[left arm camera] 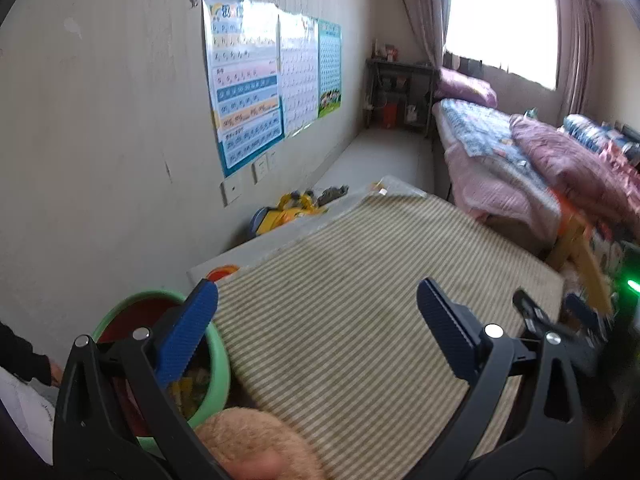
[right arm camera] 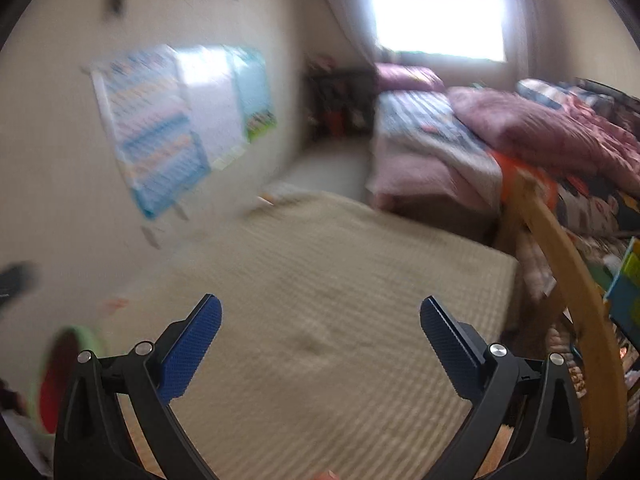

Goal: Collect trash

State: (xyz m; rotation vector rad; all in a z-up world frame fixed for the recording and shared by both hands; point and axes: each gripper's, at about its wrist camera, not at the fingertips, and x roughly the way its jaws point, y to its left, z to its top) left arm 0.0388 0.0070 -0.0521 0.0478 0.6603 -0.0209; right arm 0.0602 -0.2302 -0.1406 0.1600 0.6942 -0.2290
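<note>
Left wrist view: the left gripper [left arm camera: 318, 320] hangs with fingers wide and empty over a striped mat [left arm camera: 360, 300]. A green bin [left arm camera: 218, 356] sits just beside the mat's left edge, holding yellowish trash [left arm camera: 192, 390] (partly hidden behind one finger). The right gripper [right arm camera: 320, 334] is likewise spread and empty above the mat; its view is blurred.
</note>
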